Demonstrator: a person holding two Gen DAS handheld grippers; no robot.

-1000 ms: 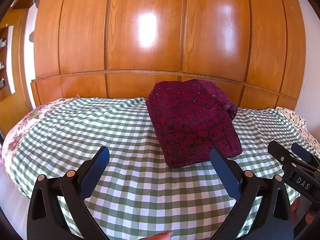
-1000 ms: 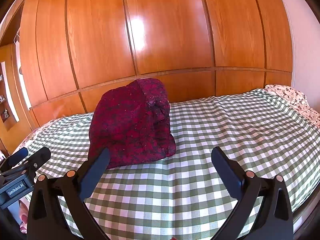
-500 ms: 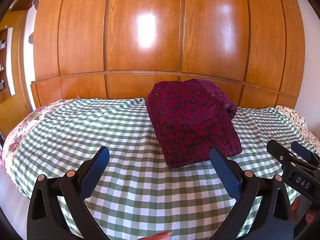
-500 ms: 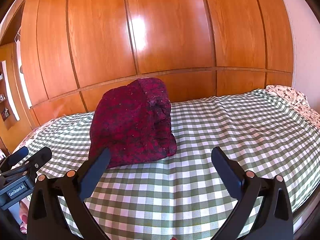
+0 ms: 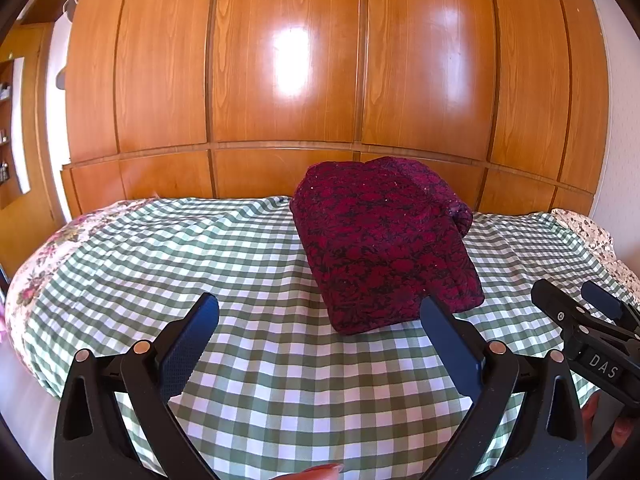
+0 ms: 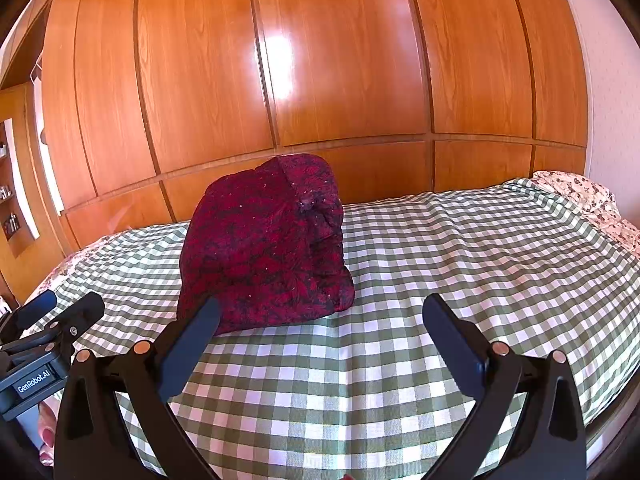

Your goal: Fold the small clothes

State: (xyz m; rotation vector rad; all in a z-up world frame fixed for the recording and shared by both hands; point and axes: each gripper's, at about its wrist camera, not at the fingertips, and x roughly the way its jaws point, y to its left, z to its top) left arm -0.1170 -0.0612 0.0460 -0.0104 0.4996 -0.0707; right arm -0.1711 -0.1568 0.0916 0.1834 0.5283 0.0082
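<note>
A dark red patterned garment lies folded in a compact block on the green-and-white checked bedspread. It also shows in the right wrist view. My left gripper is open and empty, held above the spread just in front of and left of the garment. My right gripper is open and empty, in front of and right of the garment. Each gripper shows at the edge of the other's view: the right one, the left one.
A tall wooden panelled wardrobe stands behind the bed. A floral sheet shows at the left edge of the bed and a floral pillow at the right. Wall shelves are at far left.
Almost nothing has changed. Both grippers stay open and hover in nearly the same place; the garment has not moved.
</note>
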